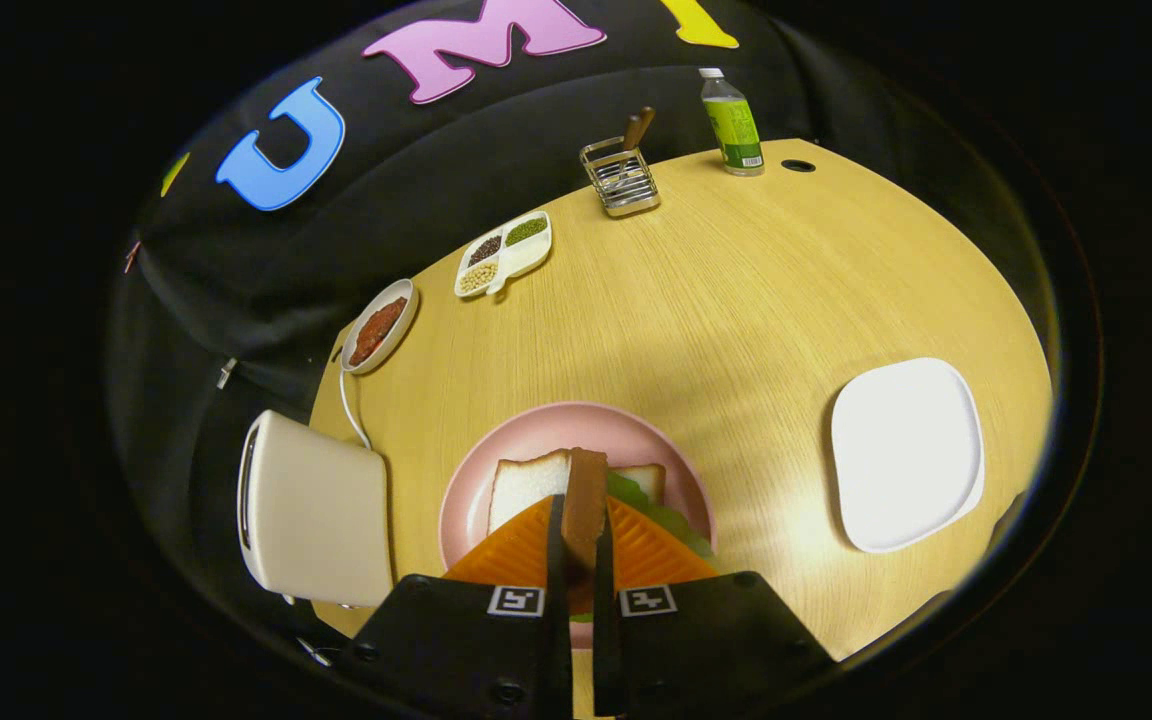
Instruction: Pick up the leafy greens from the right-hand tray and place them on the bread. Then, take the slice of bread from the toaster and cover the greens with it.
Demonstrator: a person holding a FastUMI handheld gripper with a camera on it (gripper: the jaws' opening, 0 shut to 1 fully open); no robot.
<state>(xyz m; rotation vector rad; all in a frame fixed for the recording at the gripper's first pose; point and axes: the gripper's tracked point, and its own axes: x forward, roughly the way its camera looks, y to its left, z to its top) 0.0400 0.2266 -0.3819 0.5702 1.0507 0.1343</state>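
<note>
Pale wood formed the table [736, 300], set against black cloth. At its left edge a toaster [311, 520] was seen, a white cord running from behind it toward a small oval dish [380, 326] of red stuff. Beyond that dish, a divided dish [503, 254] of beans and seeds was laid out, and further right at the far edge a wire rack [620, 178] with a wooden handle sticking up, then a green-labelled bottle [733, 124] standing upright.

Near the middle, just ahead of the fingers, a pink plate [536, 430] was placed. On it a slice of bread [528, 482] lay flat, with greens [661, 518] spread over its right part and a corner of bread seen behind them. The gripper [583, 520] was held over the plate — its fingers were drawn close together and clamped on a second slice [586, 495], held on edge so that only its brown crust was shown, upright above the bread and greens. Whether it touched them could not be told.

Well apart to the right, a white square tray [906, 455] was set near the table's edge.
</note>
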